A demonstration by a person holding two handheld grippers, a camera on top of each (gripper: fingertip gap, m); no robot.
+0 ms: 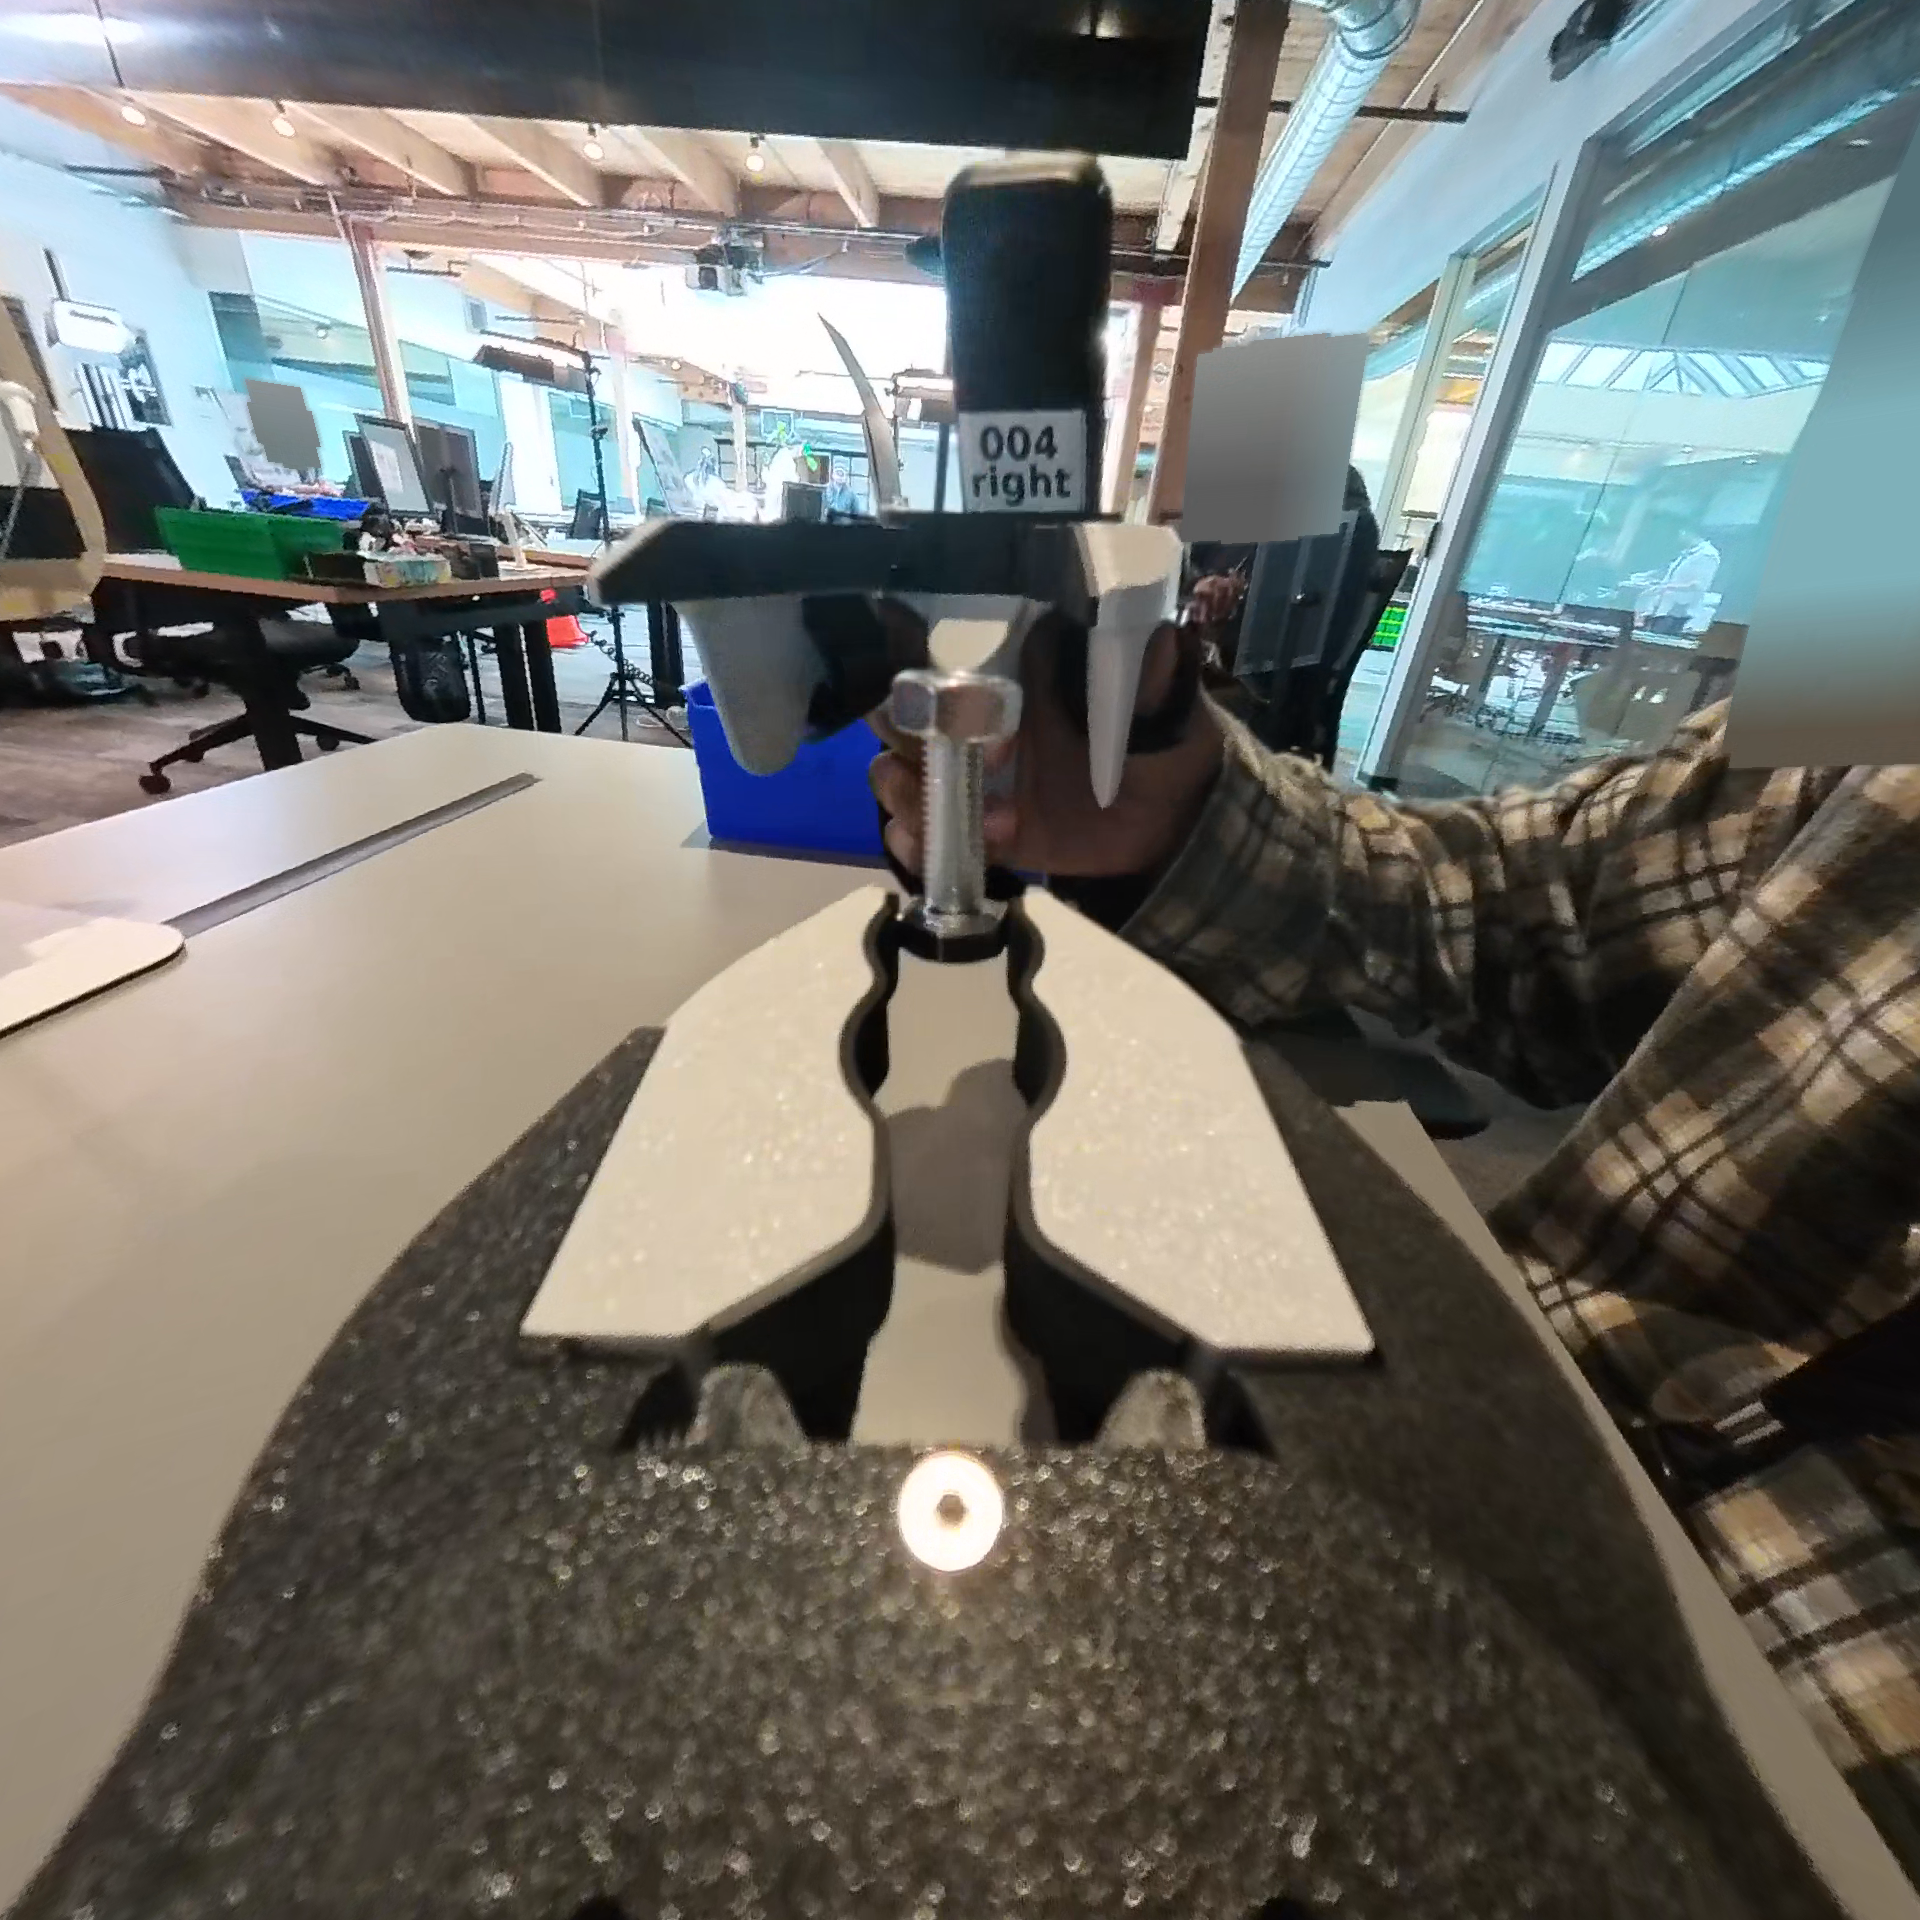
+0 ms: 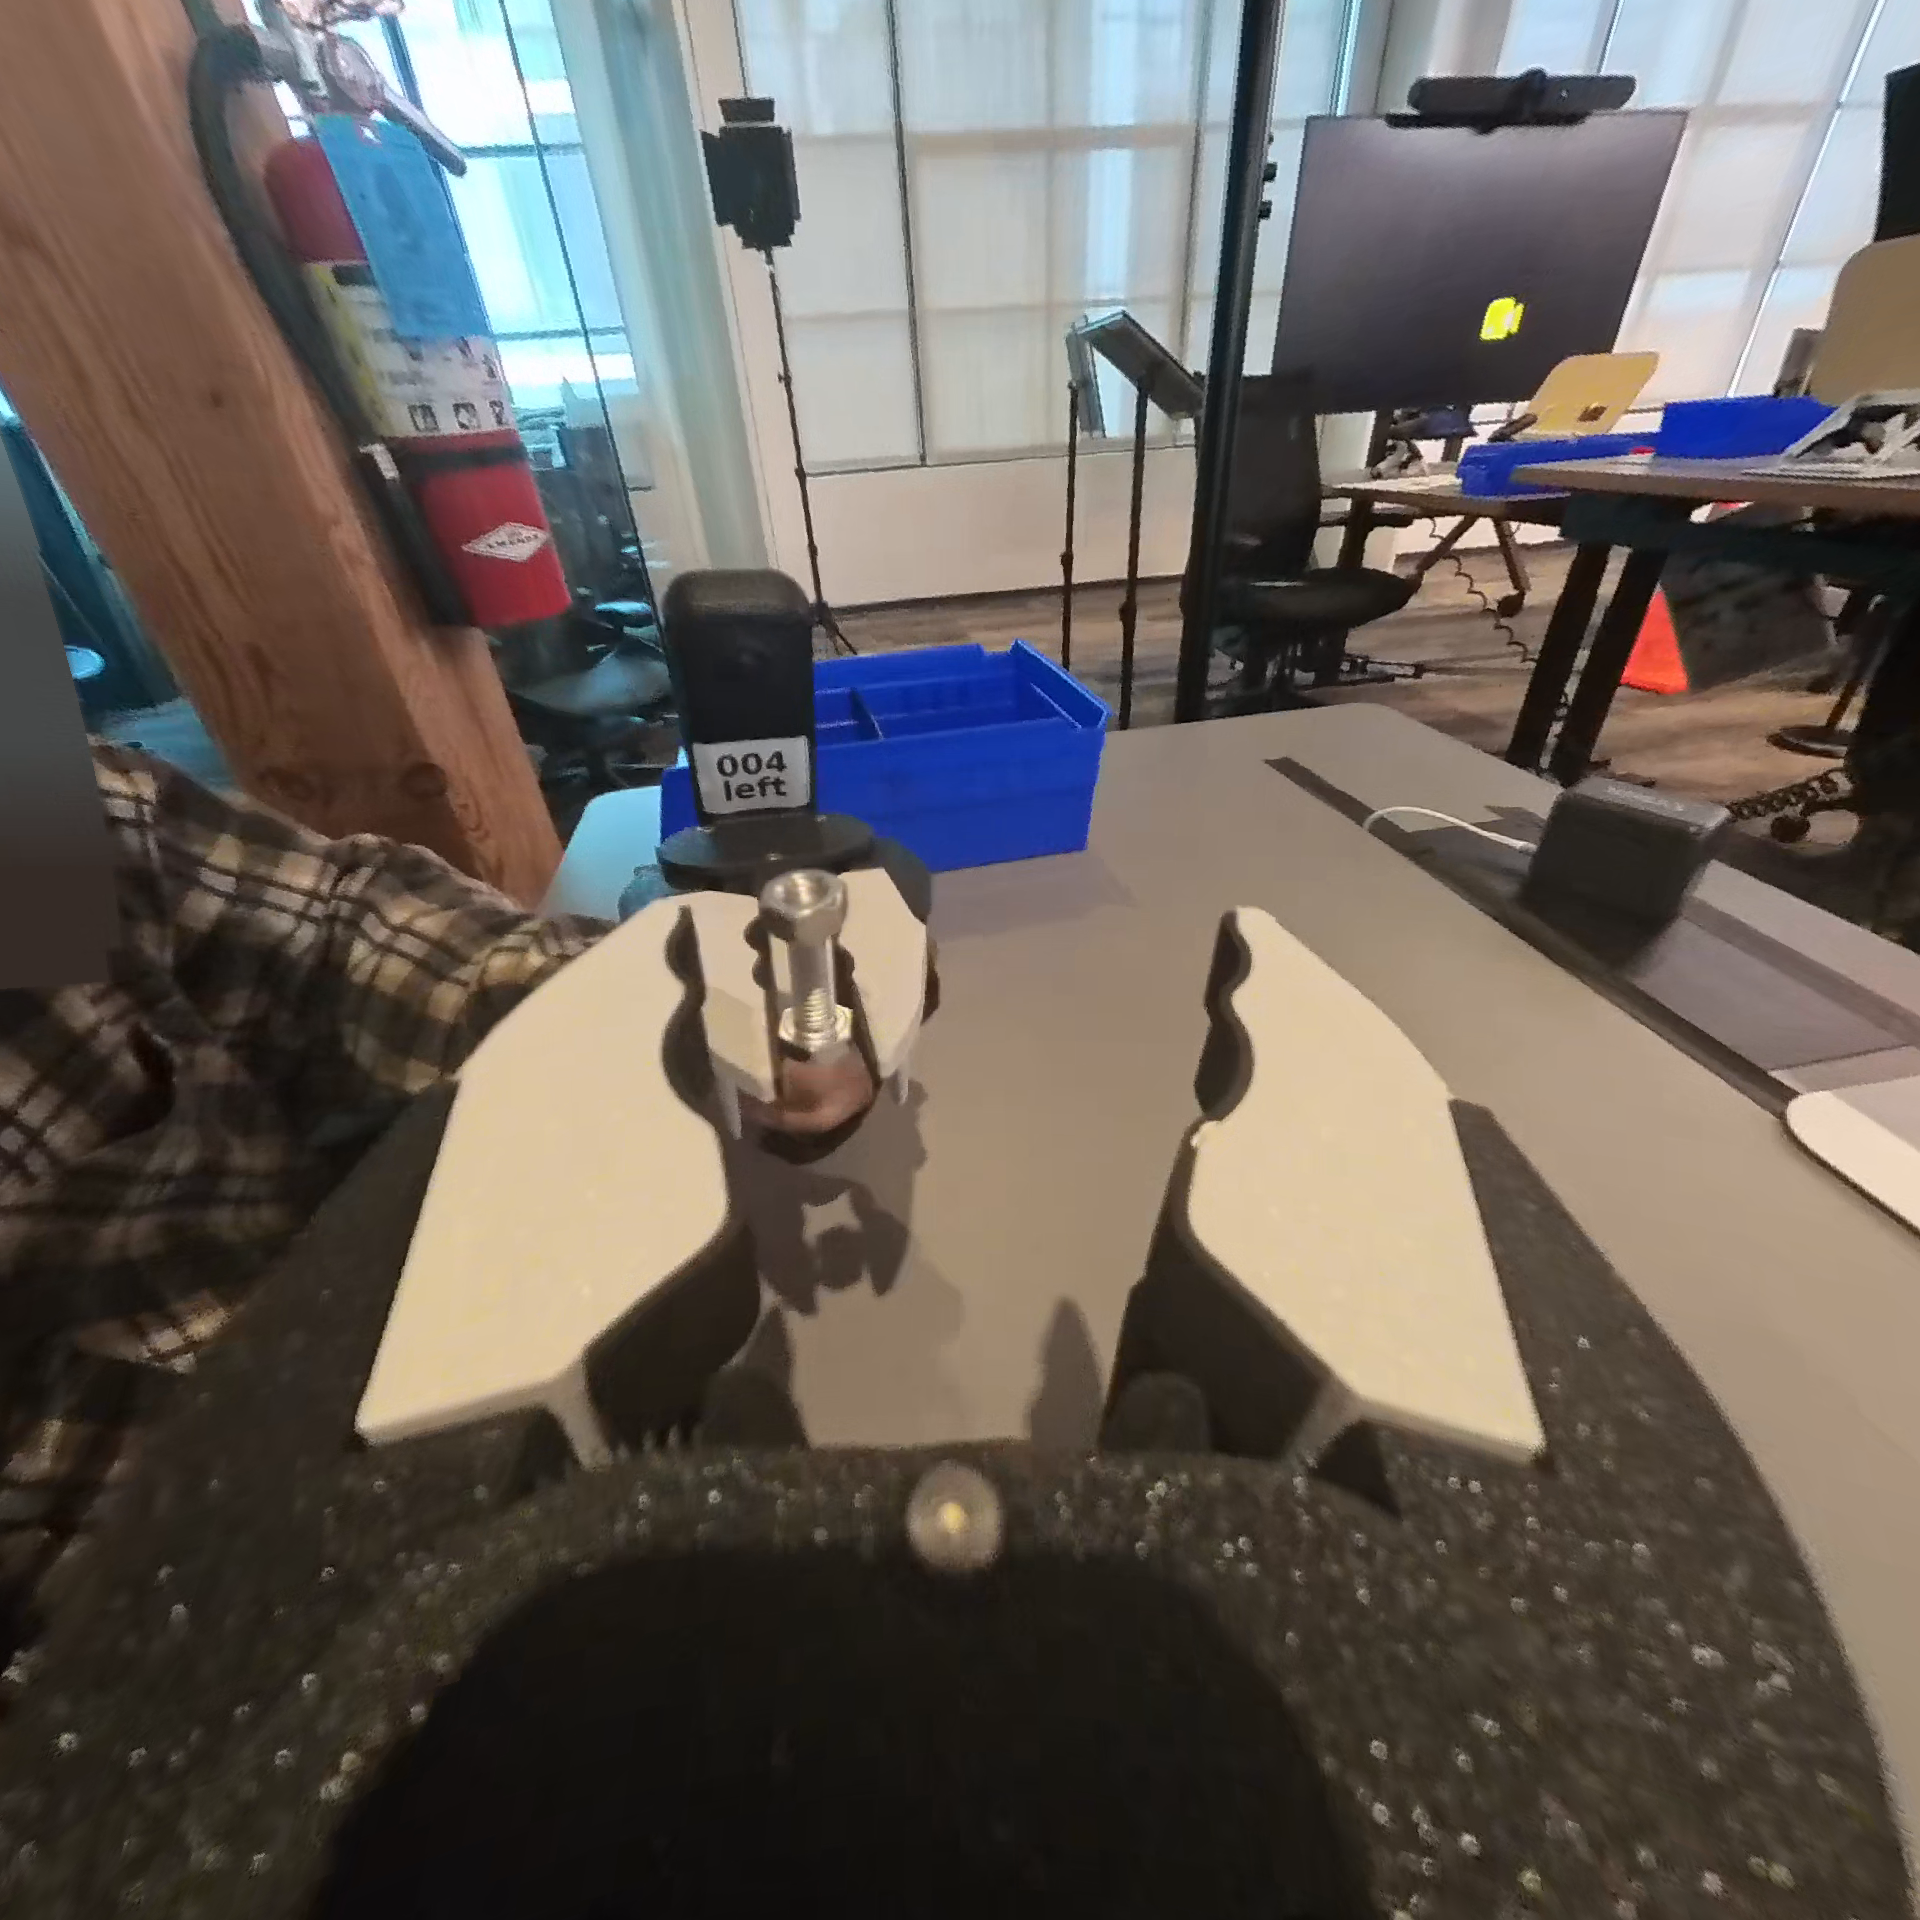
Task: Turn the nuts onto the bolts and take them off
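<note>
Your left hand-held gripper [image 1: 951, 930] clamps the upright bolt [image 1: 954, 805] by its lower nut [image 1: 951, 920]; your right hand-held gripper [image 2: 961, 1023] gapes empty, bolt at eleven o'clock

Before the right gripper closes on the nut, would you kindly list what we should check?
1. Left gripper clamped on the bolt's lower end: ok.
2. Bolt upright: ok.
3. Right gripper open: ok.
4. Nut centred between the right gripper's fingers: not ok, it sits near one finger.
5. Nut's thread engagement: cannot tell.
</note>
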